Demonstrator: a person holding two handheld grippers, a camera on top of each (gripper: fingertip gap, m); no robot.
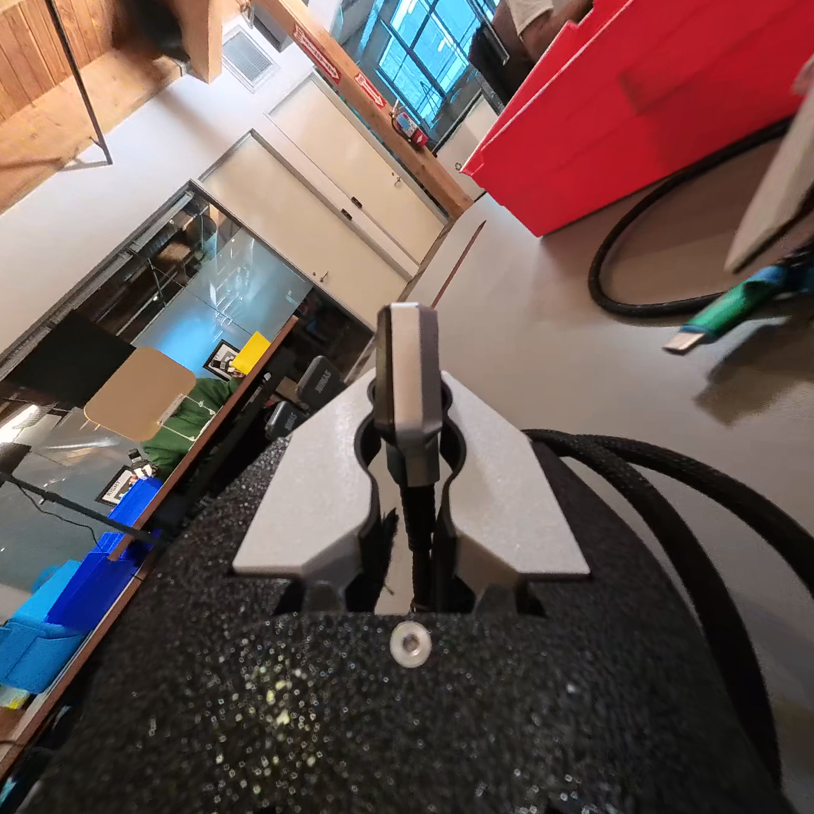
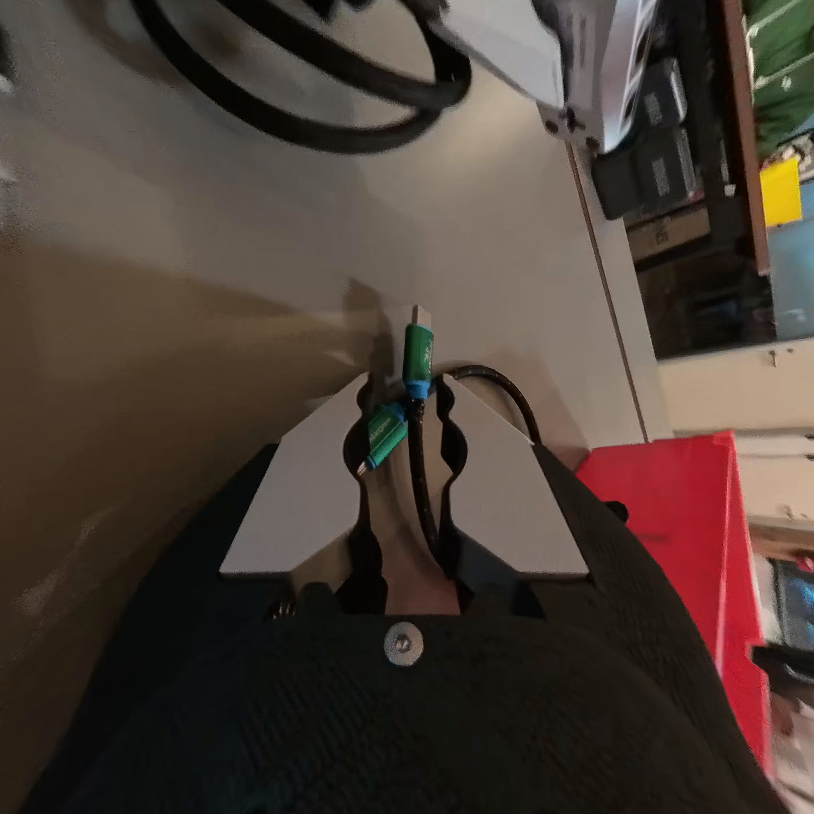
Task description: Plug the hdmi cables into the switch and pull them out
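Left gripper (image 1: 407, 423): jaws clamped on a grey slab-shaped device, taken to be the HDMI switch (image 1: 409, 374), held upright off the table; a black braided lead (image 1: 418, 524) runs back from its lower end between the fingers.

Right gripper (image 2: 407, 396): jaws closed on the black braided cable just behind a green HDMI plug (image 2: 418, 352) with a blue collar, metal tip pointing forward. A second green plug (image 2: 383, 436) dangles loose between the fingers, pointing back toward the camera.

Other items: grey table (image 1: 550, 352); black cable loops (image 2: 308, 114); red bin (image 1: 638, 110).

Risks, judged:
- The grip is on cable, not plug body; the plug may swivel or buckle on contact with a port.
- The dangling plug may snag or knock the switch.
- The switch is held in air only; insertion force may twist it in the jaws.
- Port orientation is not visible, so misalignment is possible.
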